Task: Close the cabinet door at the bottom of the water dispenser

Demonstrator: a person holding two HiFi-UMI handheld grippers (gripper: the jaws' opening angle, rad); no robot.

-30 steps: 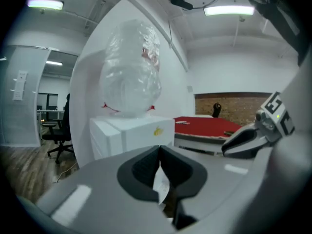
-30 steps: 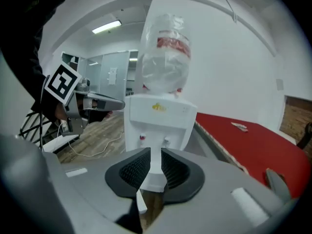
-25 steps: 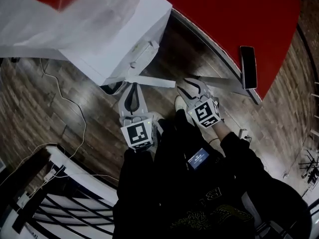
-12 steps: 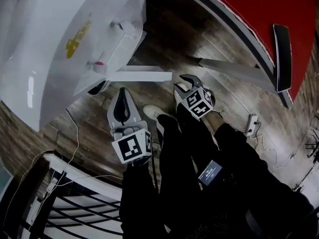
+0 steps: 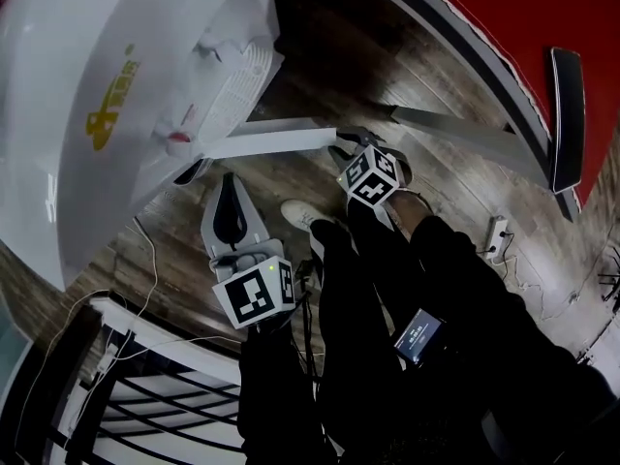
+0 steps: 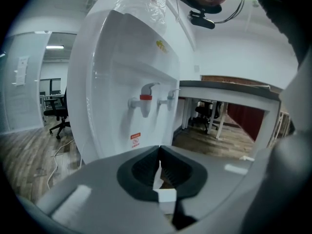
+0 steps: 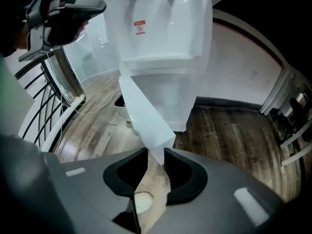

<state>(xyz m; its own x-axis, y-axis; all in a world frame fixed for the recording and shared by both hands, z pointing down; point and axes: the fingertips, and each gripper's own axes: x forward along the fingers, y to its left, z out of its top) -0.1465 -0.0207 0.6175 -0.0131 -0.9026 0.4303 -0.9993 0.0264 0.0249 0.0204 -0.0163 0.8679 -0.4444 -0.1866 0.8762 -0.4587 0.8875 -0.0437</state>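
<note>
The white water dispenser [image 5: 126,85] fills the upper left of the head view. Its bottom cabinet door [image 5: 271,141] stands open, a white slab pointing right. My right gripper [image 5: 344,145] is at the door's free edge. In the right gripper view the cabinet door [image 7: 146,113] reaches down into my right gripper [image 7: 156,152], whose jaws are closing, and its corner fills the gap between the pads. My left gripper [image 5: 231,176] hangs below the door, shut and empty, apart from it. From my left gripper [image 6: 159,149] I see the dispenser [image 6: 131,82] and its taps.
A red table top [image 5: 504,27] with a dark flat device [image 5: 567,114] lies at the upper right, with its white leg [image 5: 455,129] beside the door. A black-and-white railing [image 5: 116,386] stands at the lower left. A cable [image 5: 145,260], a power strip [image 5: 496,235] and the person's white shoe [image 5: 302,213] are on the wood floor.
Both grippers have sunk toward the floor. The right one went further, tipped downward, and came onto the free edge of the open door. The head has come lower over the dispenser.
</note>
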